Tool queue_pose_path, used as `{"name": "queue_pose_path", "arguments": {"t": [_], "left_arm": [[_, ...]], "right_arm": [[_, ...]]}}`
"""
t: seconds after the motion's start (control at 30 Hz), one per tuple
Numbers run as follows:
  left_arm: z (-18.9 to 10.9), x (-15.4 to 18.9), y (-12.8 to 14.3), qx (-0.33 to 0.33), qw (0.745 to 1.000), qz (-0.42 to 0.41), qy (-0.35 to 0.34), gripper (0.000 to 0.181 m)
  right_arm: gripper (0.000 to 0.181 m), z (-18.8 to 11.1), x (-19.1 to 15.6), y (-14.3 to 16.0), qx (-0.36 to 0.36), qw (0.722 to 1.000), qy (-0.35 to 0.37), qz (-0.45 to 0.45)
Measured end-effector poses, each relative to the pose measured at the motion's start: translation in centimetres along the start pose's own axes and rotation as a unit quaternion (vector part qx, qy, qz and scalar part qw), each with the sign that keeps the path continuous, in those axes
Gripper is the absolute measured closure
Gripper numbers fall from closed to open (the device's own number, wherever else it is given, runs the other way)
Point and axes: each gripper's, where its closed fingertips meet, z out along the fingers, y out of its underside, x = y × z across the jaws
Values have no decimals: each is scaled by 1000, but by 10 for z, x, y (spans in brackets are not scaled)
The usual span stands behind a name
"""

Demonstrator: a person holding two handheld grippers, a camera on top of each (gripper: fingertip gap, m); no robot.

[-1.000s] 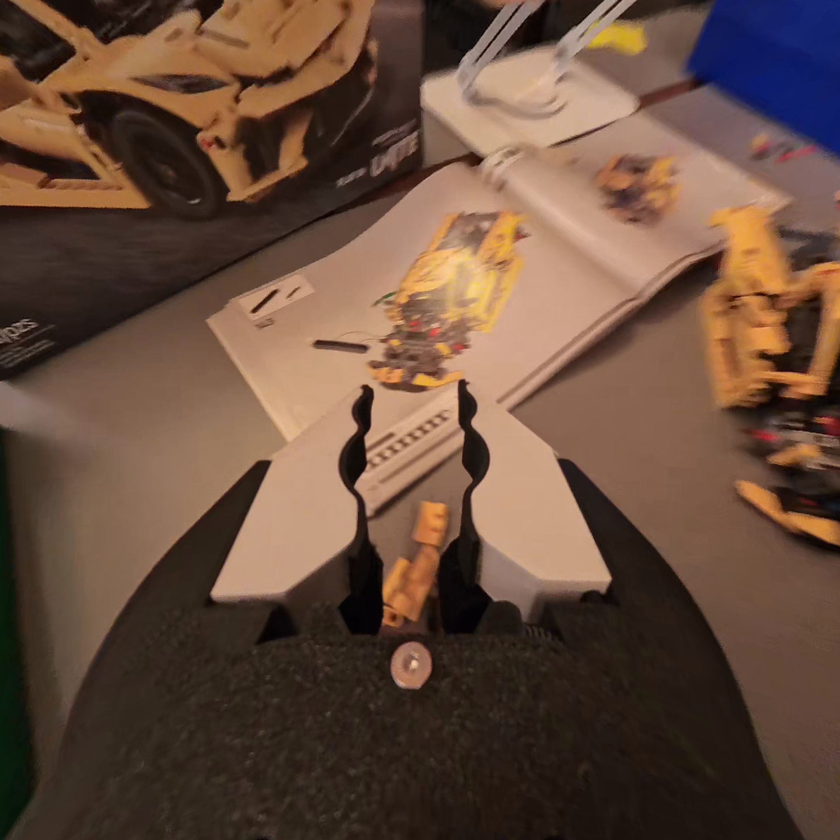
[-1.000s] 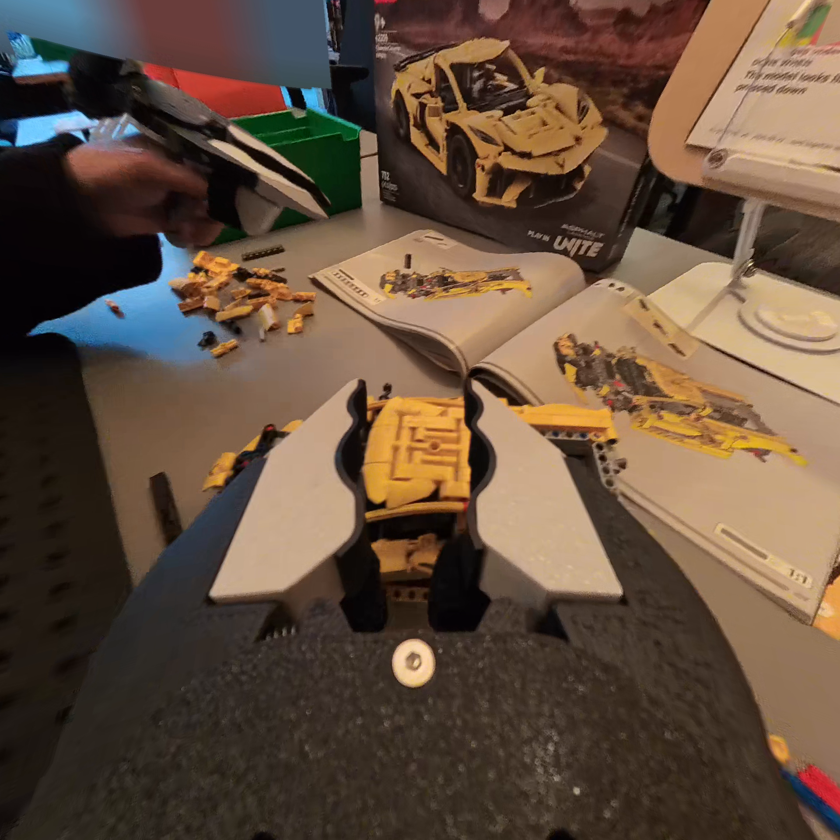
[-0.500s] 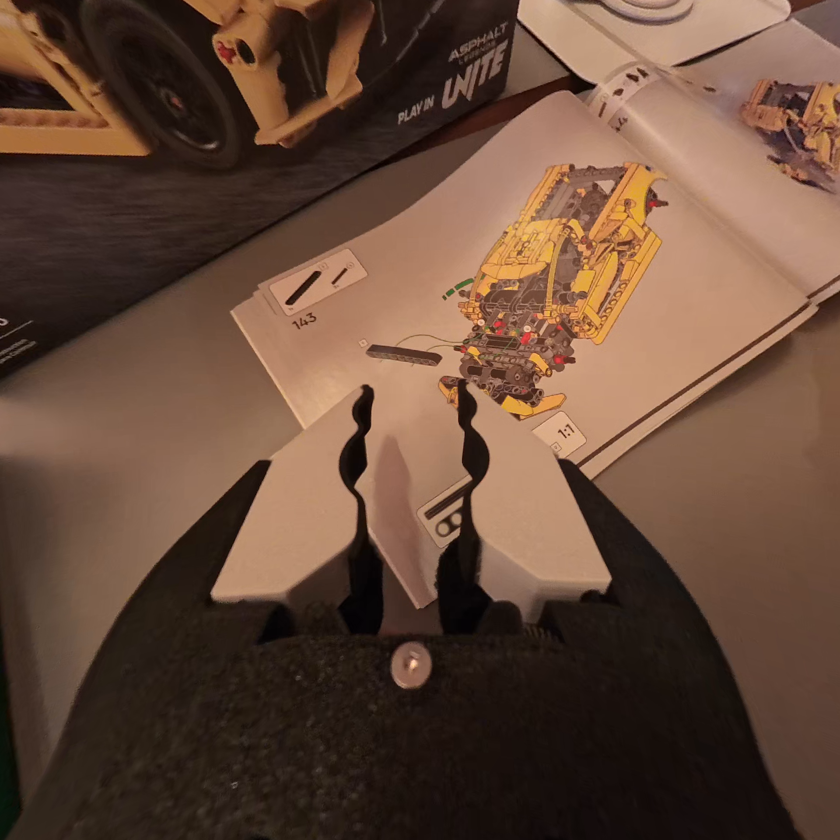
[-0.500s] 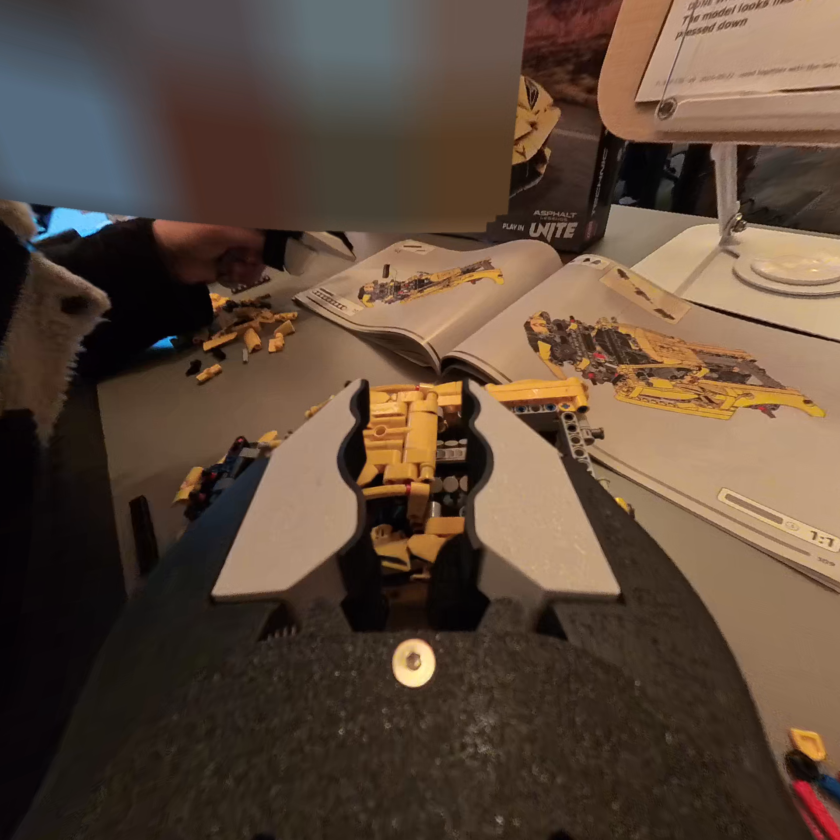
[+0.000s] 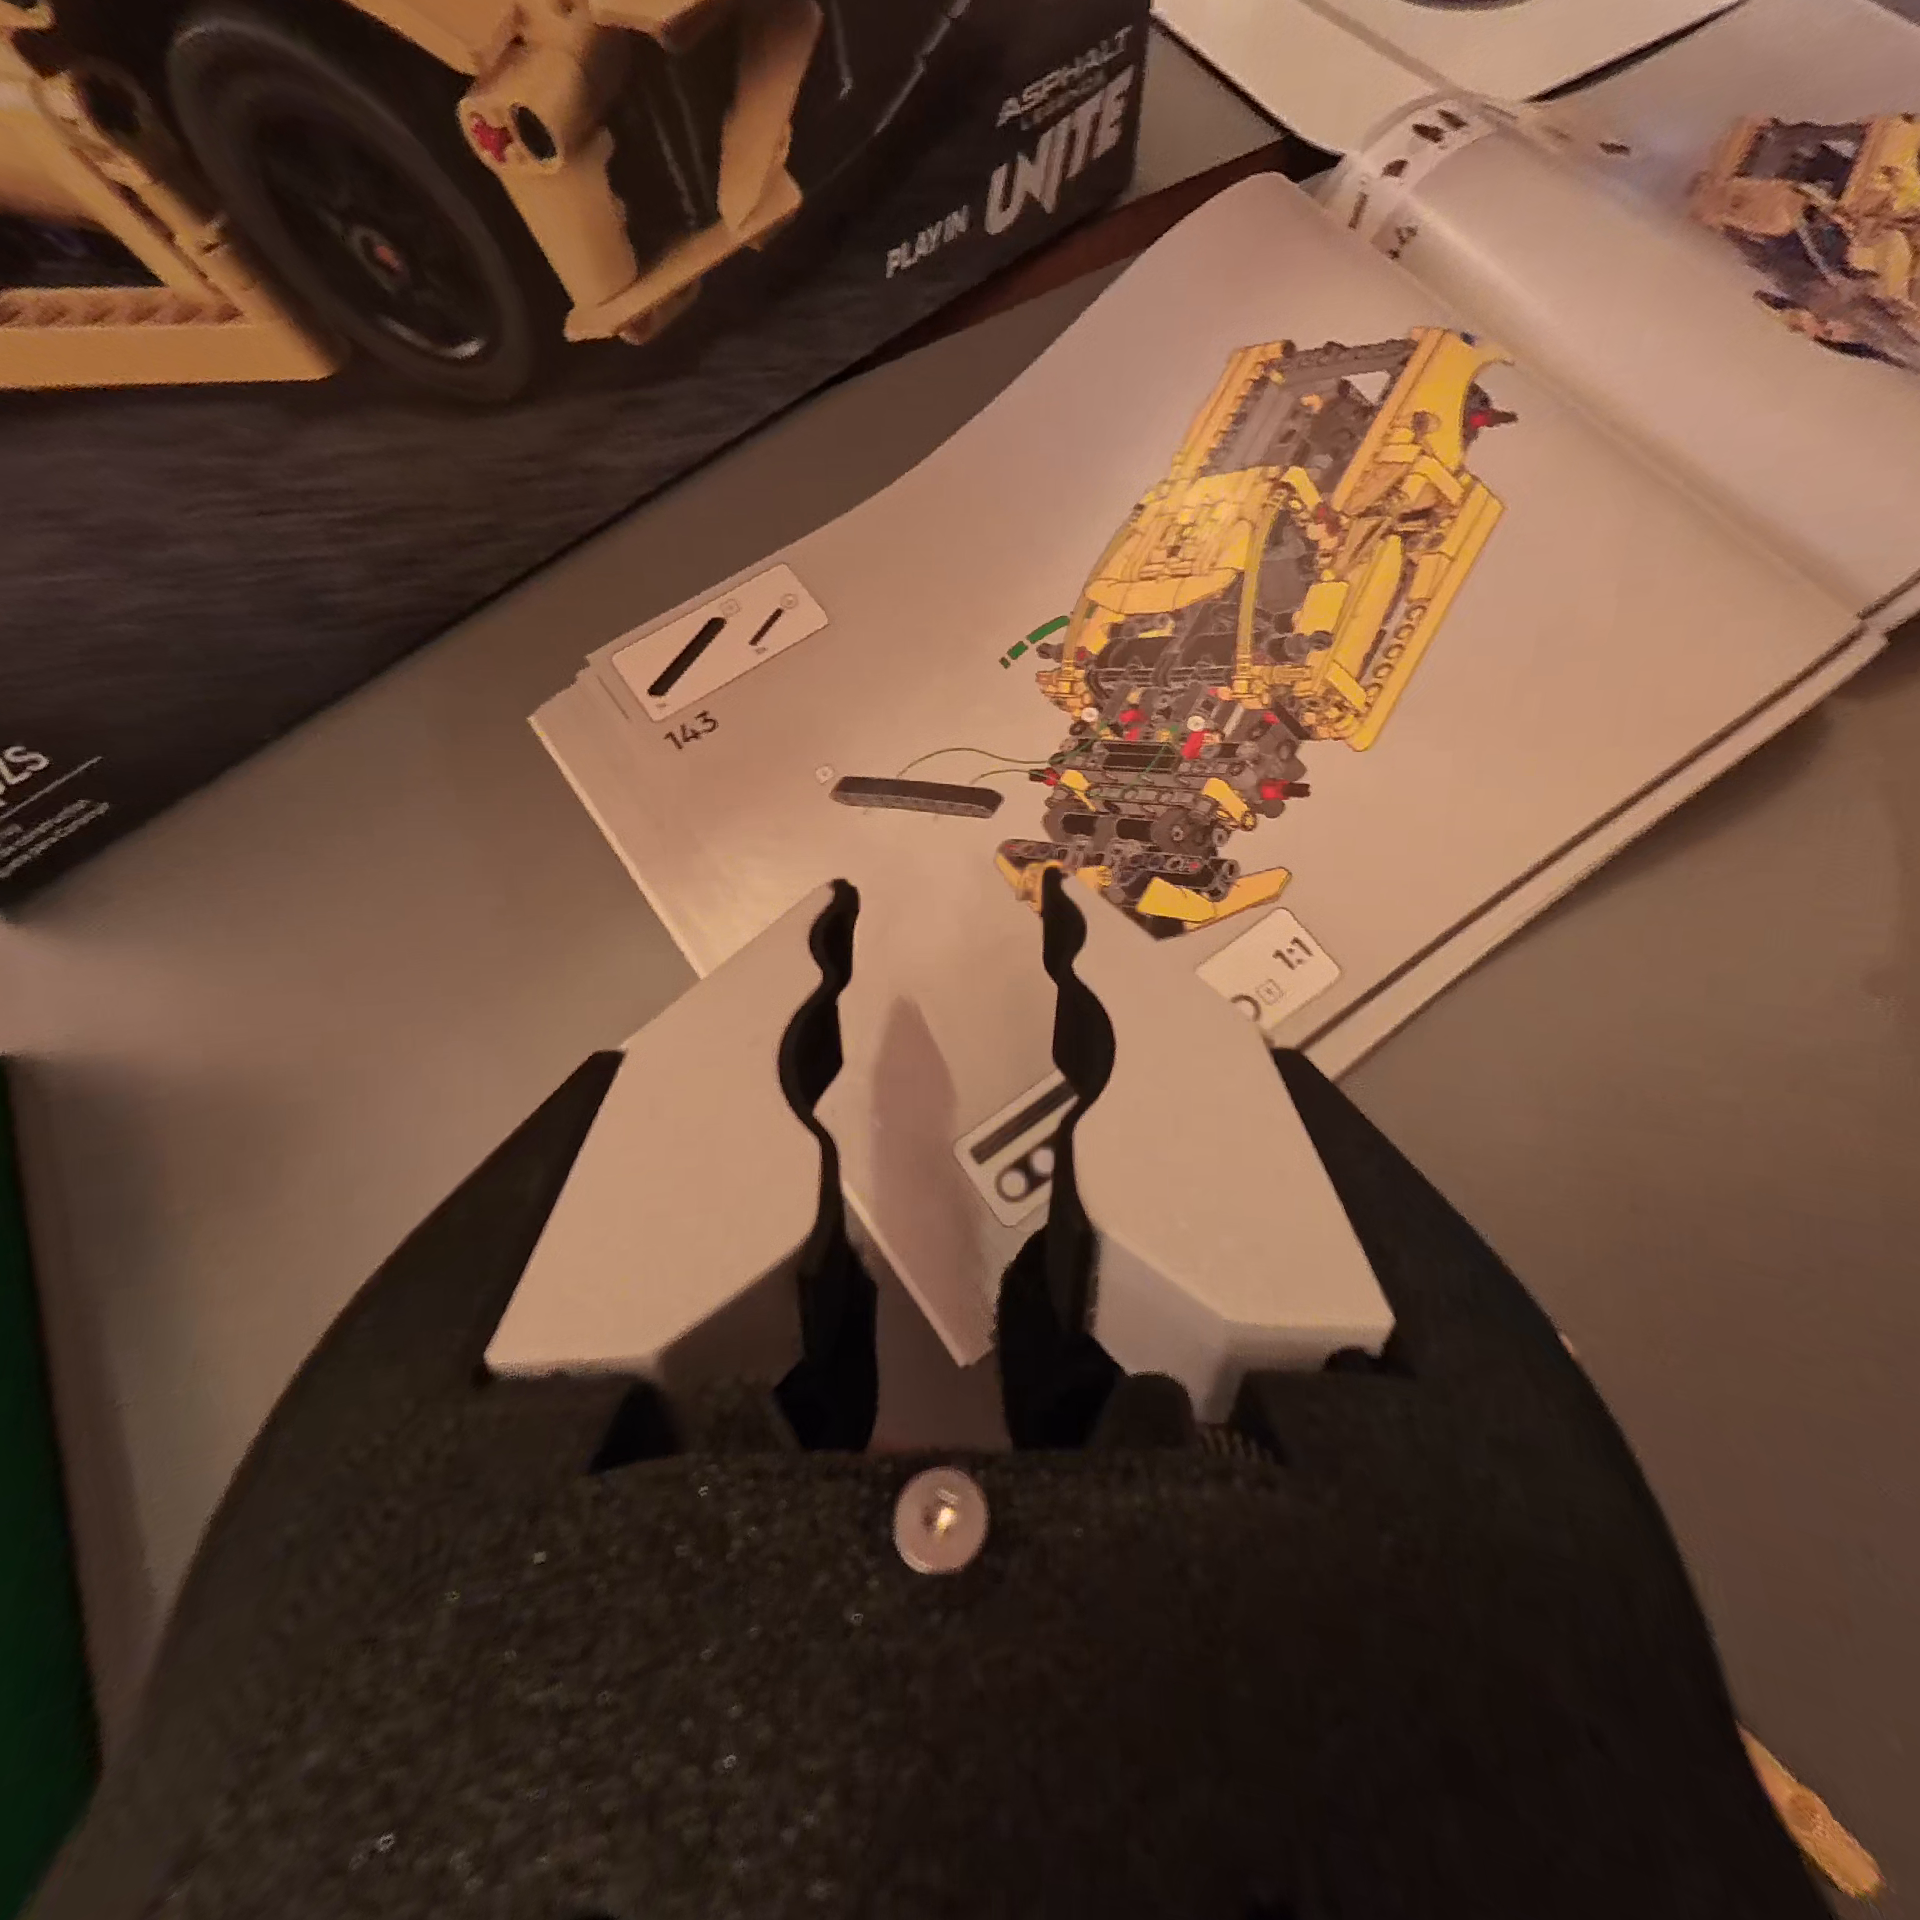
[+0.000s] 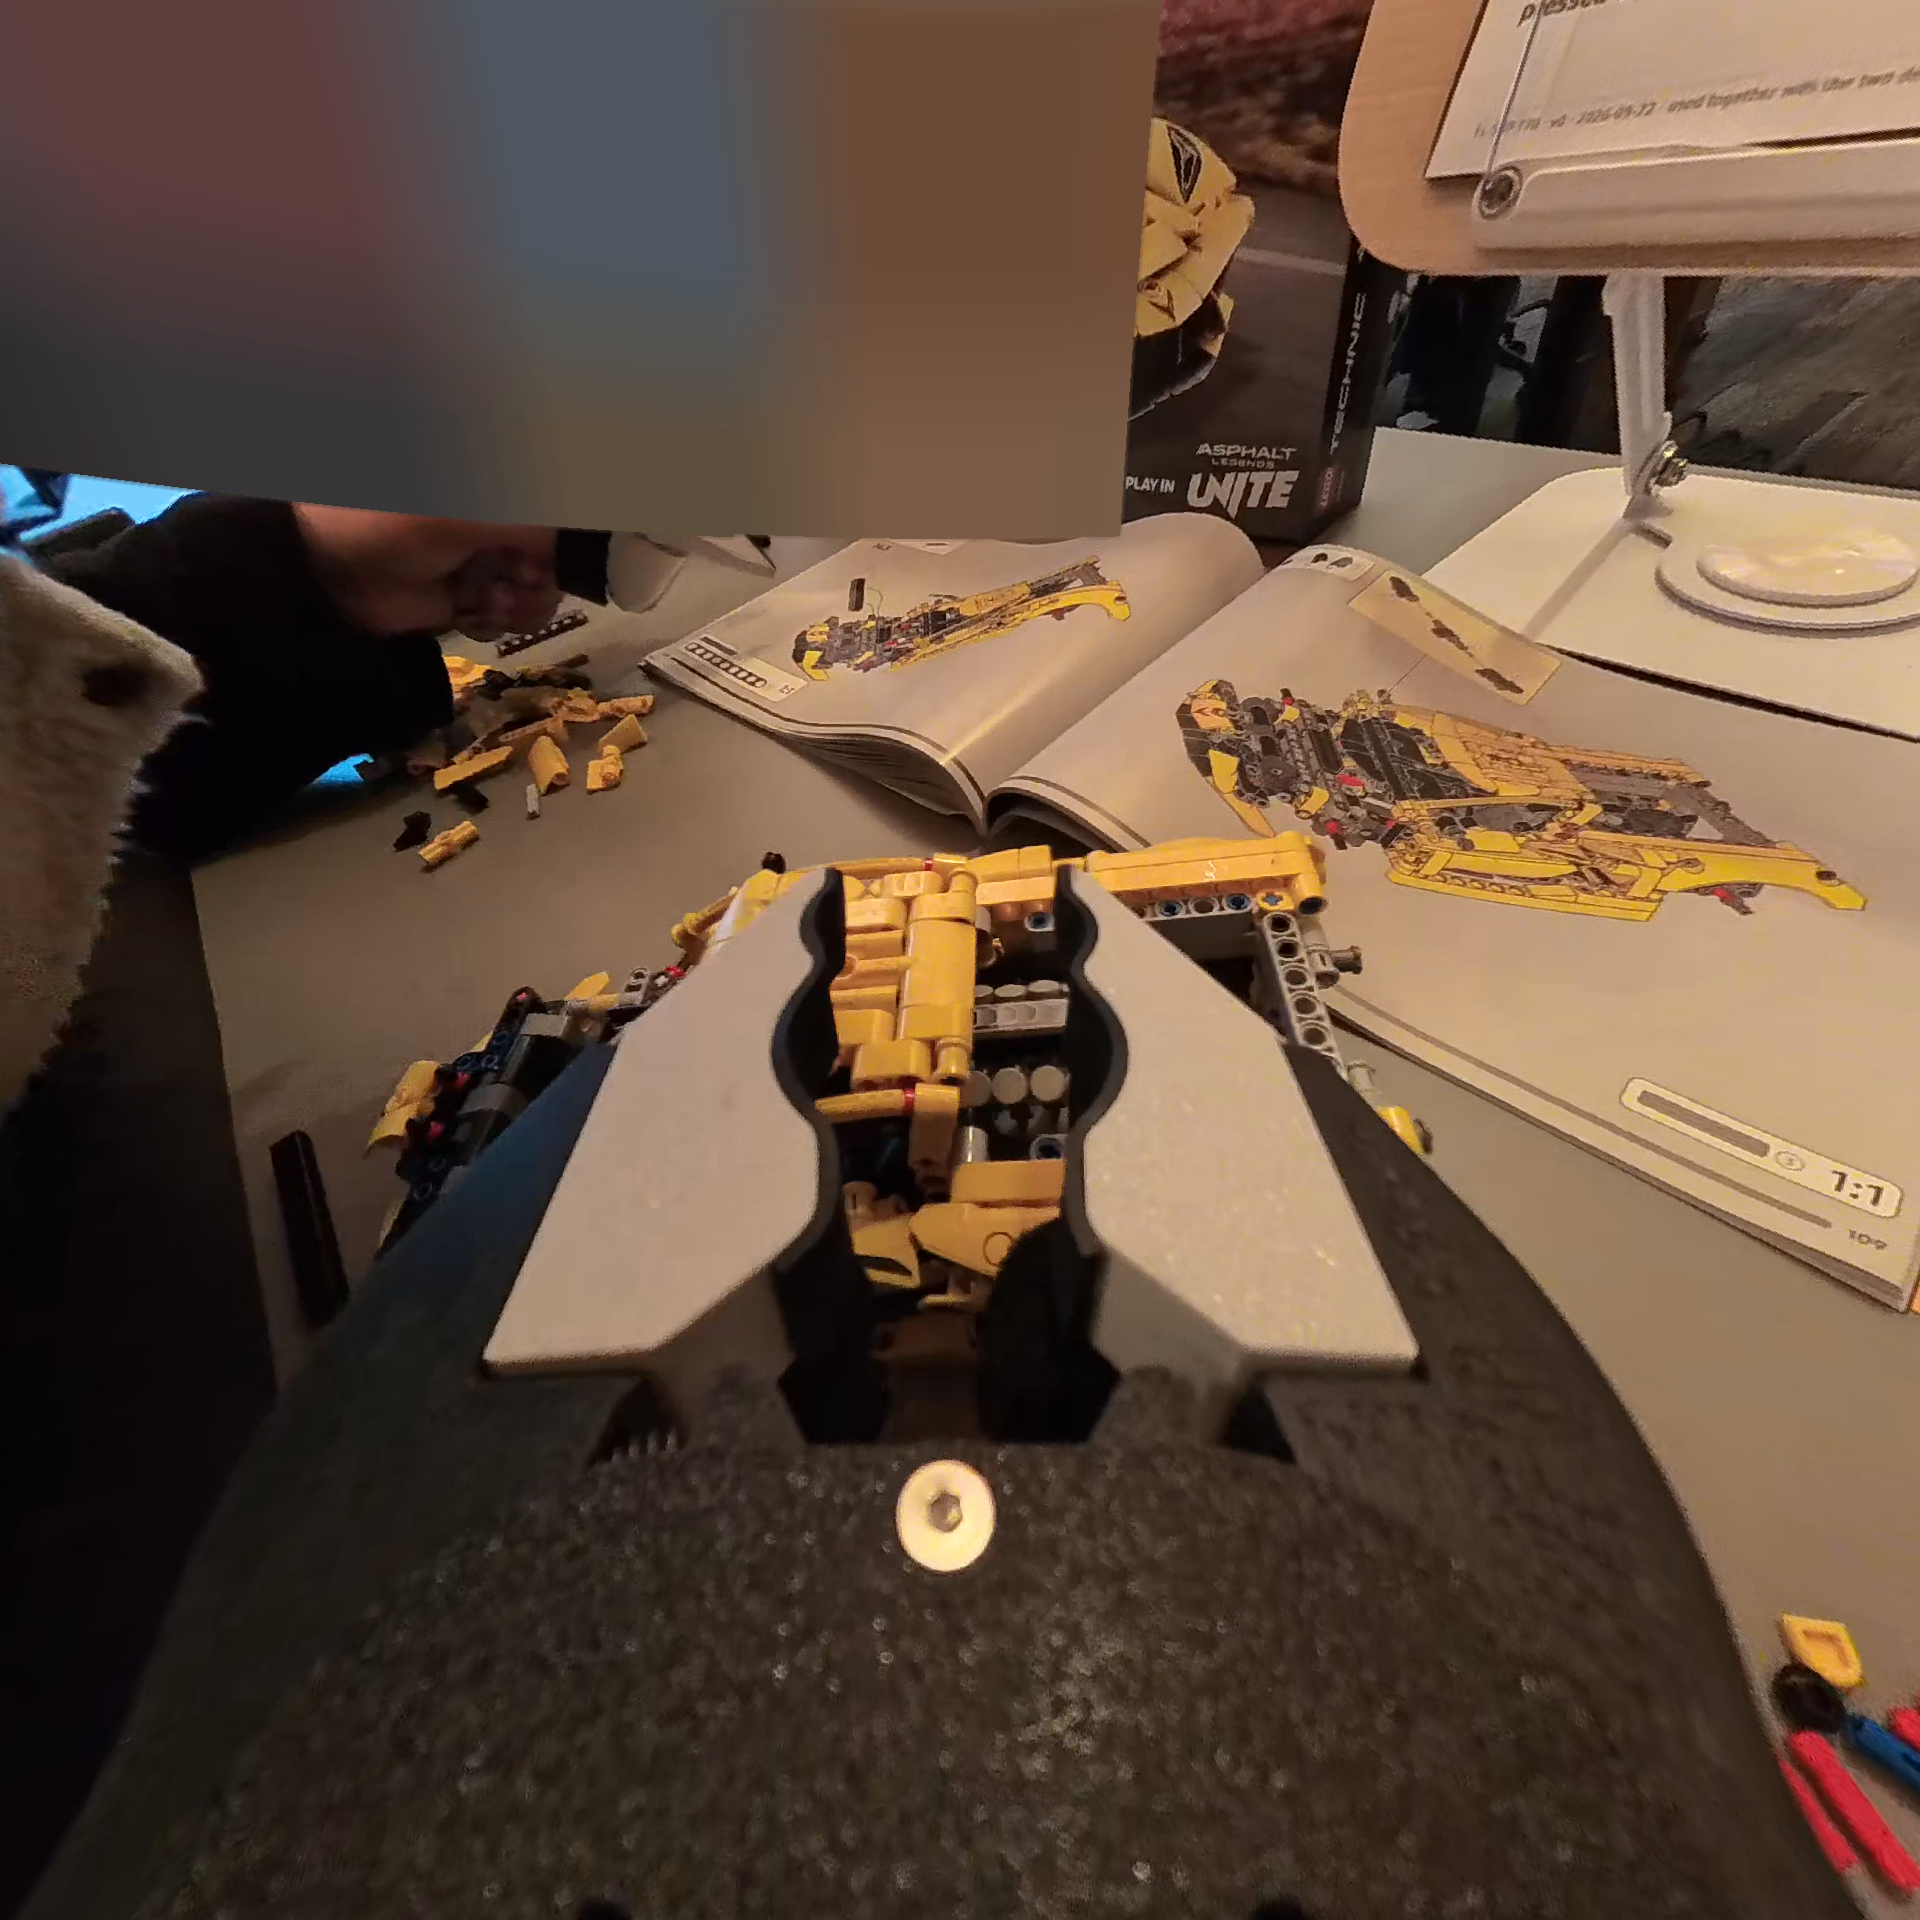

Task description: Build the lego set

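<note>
The half-built yellow car model point(image 6: 935, 997) sits on the grey table point(image 6: 623, 883) between the spread fingers of the right gripper point(image 6: 945, 904), which has closed in over its mid-section. The left gripper point(image 5: 940, 894), spread and empty, has swung off the loose yellow pieces point(image 6: 540, 748) to the instruction booklet point(image 5: 935, 520). This looks like a check of the printed step rather than a pick.

Half-built yellow model point(image 6: 940, 997), loose pieces point(image 6: 540, 748) apart
</note>
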Motion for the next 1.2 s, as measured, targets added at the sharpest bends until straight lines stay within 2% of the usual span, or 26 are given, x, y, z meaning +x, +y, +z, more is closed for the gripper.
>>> {"name": "queue_pose_path", "arguments": {"t": [0.13, 0.3, 0.37, 0.47, 0.5, 0.57, 0.67, 0.77, 0.93, 1.0, 1.07, 1.2], "left_arm": [[-17, 20, -19, 61, 996, 61, -11, 145], [-41, 111, -28, 98, 981, 75, 151, 145], [-58, 160, -22, 108, 958, 86, 251, 145], [-88, 232, 13, 65, 902, 167, 393, 146], [-98, 251, 31, 40, 879, 208, 427, 147], [-108, 276, 61, 10, 850, 279, 446, 151], [-107, 291, 95, -30, 827, 354, 437, 152], [-114, 300, 114, -68, 805, 370, 459, 152], [-108, 297, 119, -76, 810, 399, 422, 155], [-108, 296, 123, -82, 808, 404, 421, 162], [-108, 297, 124, -79, 803, 411, 424, 173], [-106, 294, 122, -66, 787, 445, 422, 173]], "right_arm": [[143, -1, -6, -2, -3, 999, 9, -37], [148, -3, -23, -4, -11, 998, -9, -53], [150, -5, -31, -4, -12, 998, -22, -58], [150, -11, -43, -8, 3, 997, -38, -69], [150, -14, -46, -9, 5, 997, -37, -72], [149, -22, -56, -10, -1, 997, -44, -56], [146, -37, -85, -1, -37, 997, -42, -53], [146, -57, -119, 12, -62, 996, -31, -59], [148, -92, -150, 33, -74, 996, 1, -45], [148, -100, -158, 41, -75, 997, 1, -28], [148, -101, -161, 51, -91, 996, 4, -20], [144, -85, -170, 78, -148, 989, -15, -25]]}}
